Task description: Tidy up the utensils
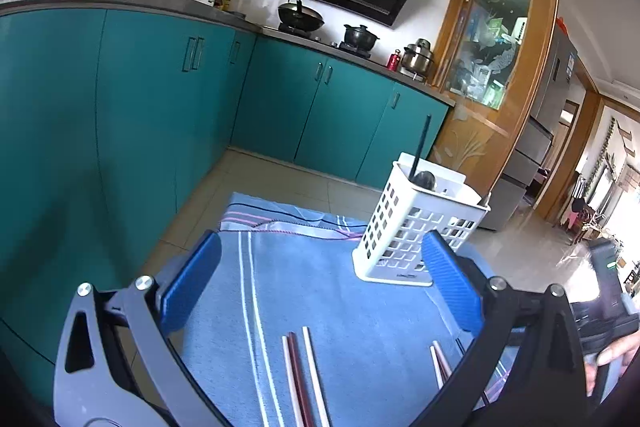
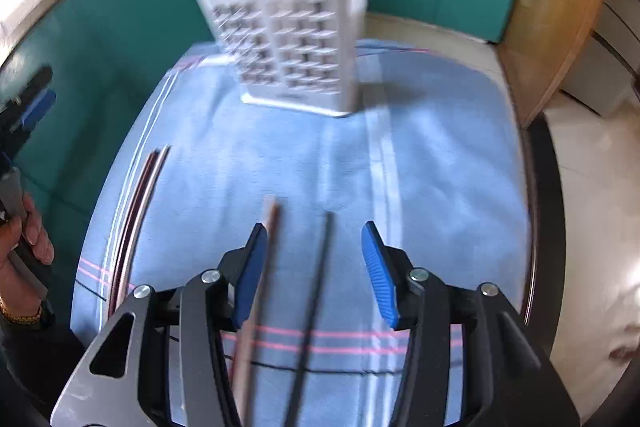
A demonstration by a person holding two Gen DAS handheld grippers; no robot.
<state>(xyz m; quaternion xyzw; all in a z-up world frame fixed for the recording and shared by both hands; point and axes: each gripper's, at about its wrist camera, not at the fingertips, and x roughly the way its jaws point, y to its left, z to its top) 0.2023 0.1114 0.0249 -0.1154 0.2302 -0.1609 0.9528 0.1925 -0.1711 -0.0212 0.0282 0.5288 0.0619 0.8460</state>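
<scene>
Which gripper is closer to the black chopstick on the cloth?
Right. The right gripper is open with the black chopstick lying between its fingers. The left gripper, also open, sits off to the left, over the red and white chopsticks.

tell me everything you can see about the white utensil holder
The white utensil holder is a tall rectangular caddy that looks like plastic, its walls a grid of square holes above a solid base band. It stands upright on the blue striped cloth, toward the far side. One dark chopstick sticks up out of it, and something dark and rounded sits at its rim. Neither gripper touches it. In the right wrist view it is blurred.
</scene>
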